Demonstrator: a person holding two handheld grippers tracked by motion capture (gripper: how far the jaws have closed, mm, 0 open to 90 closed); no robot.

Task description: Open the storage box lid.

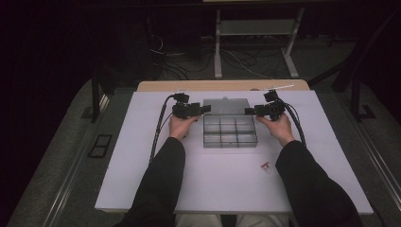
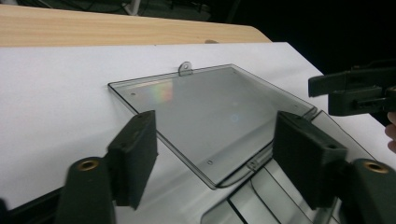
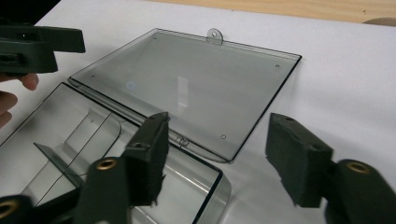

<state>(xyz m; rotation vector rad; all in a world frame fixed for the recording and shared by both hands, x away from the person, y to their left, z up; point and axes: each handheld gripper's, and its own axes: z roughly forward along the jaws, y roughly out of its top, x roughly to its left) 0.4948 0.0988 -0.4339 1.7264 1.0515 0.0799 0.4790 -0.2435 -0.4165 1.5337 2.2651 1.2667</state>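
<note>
A clear plastic compartment box [image 1: 230, 142] lies open on the white table, its lid [image 1: 226, 105] folded flat away from me. My left gripper [image 1: 206, 108] sits at the lid's left edge and my right gripper [image 1: 248, 111] at its right edge, pointing at each other. In the left gripper view the left gripper [image 2: 219, 158] stands open over the lid's [image 2: 205, 107] near corner, pads clear of it. In the right gripper view the right gripper [image 3: 224, 158] is open too, astride the lid's [image 3: 187, 88] corner by the hinge without pressing it. The compartments [image 3: 70, 140] look empty.
A small reddish and clear piece [image 1: 267, 166] lies on the white table [image 1: 142, 179] to the front right of the box. A wooden edge [image 1: 222, 85] runs behind the white sheet. Beyond it stand a frame's legs and cables on the dark floor.
</note>
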